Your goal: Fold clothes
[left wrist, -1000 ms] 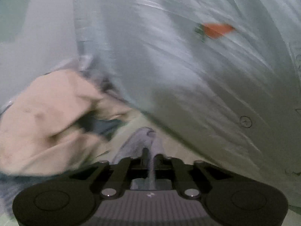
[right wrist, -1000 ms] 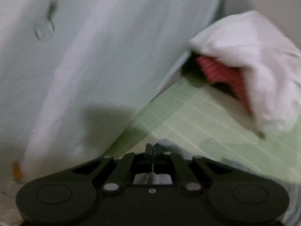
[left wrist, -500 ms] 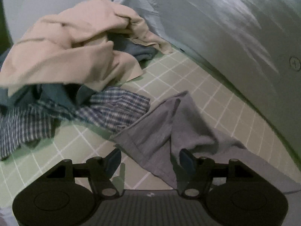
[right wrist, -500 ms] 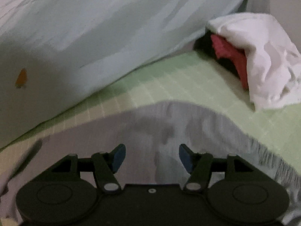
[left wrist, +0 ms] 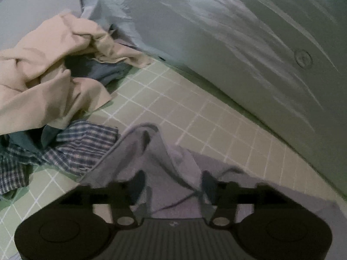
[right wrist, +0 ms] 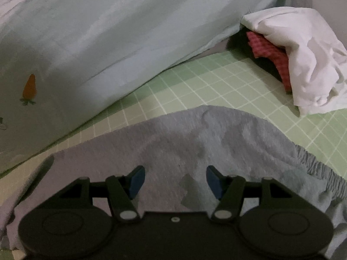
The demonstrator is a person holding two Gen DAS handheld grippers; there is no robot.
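Note:
A grey garment [left wrist: 156, 162] lies on the green checked sheet [left wrist: 173, 99], bunched into a ridge between the fingers of my left gripper [left wrist: 172, 184], which is open and holds nothing. In the right wrist view the same grey garment [right wrist: 195, 143] lies spread flat, with a gathered waistband at the right. My right gripper [right wrist: 174, 181] is open just above it, blue pads apart, holding nothing.
A pile of clothes lies at the left: a beige garment [left wrist: 49, 75], a dark blue one and a plaid shirt [left wrist: 71, 149]. A pale blue duvet [right wrist: 108, 43] with carrot prints runs along the back. A white cloth [right wrist: 303, 54] over a red checked one [right wrist: 269, 52] lies at the right.
Both grippers were shut on the grey garment a second ago and have opened, letting it drop onto the sheet. Both have since moved slightly forward over it.

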